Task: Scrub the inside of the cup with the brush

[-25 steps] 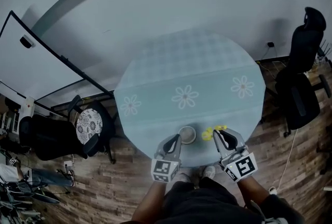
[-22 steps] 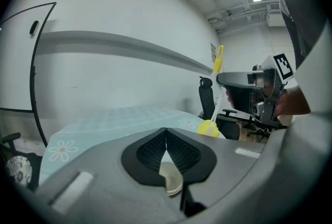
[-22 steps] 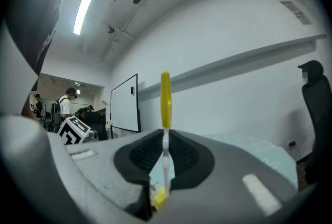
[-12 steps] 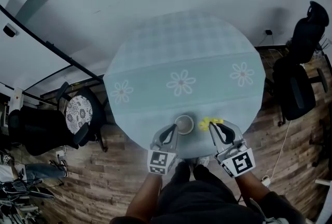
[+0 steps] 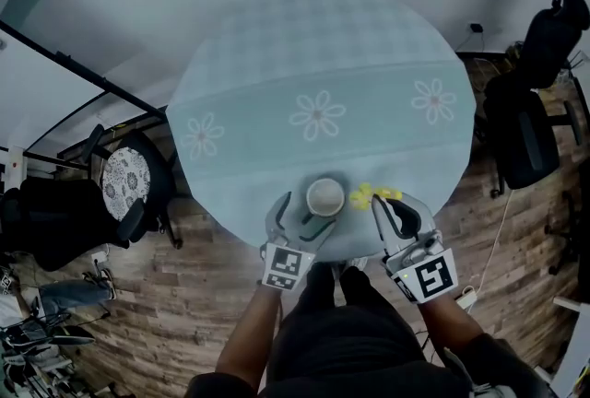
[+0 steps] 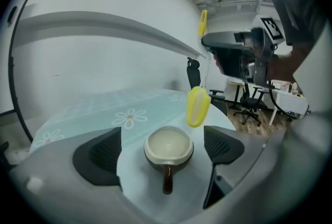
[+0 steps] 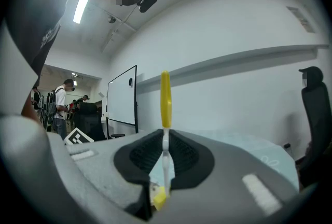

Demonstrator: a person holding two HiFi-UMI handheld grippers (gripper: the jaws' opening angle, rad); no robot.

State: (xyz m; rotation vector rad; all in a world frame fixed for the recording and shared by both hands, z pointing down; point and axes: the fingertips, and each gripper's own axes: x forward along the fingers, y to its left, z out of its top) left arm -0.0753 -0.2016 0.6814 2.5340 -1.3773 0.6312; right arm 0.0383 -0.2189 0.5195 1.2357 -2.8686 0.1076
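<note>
- Brown-glazed outside and cream within, the cup (image 6: pixel 168 148) stands on the round worktop (image 5: pixel 323 64) between the fingers (image 6: pixel 98 153) of the left gripper (image 6: pixel 163 153). Its handle points back towards the gripper's body.
- Those fingers have just been opening and now stand spread. The cup sits in the gap and neither pad touches it.
- Pressed together, the fingers of the right gripper (image 7: pixel 165 158) pinch the thin white stem of the yellow brush (image 7: pixel 165 98), which stands upright through them.
- Seen from the left gripper, the brush head (image 6: pixel 197 106) hangs just beyond the cup's rim, towards the right-hand finger. It is outside the cup and not yet in the mouth.
- The step in hand looks like securing the cup before any scrubbing starts.
- To do it well, I would centre the cup in the gap so both pads meet the wall together. One pad landing first would probably push the cup across the daisy-printed cloth.
- Gripping below the rim should keep the mouth free for the brush, and the handle should stay clear of both pads.
- A firm hold matters, since a glazed wall is likely to twist once the bristles drag on it.
- Only then should the brush head go over the mouth and straight down.
</note>
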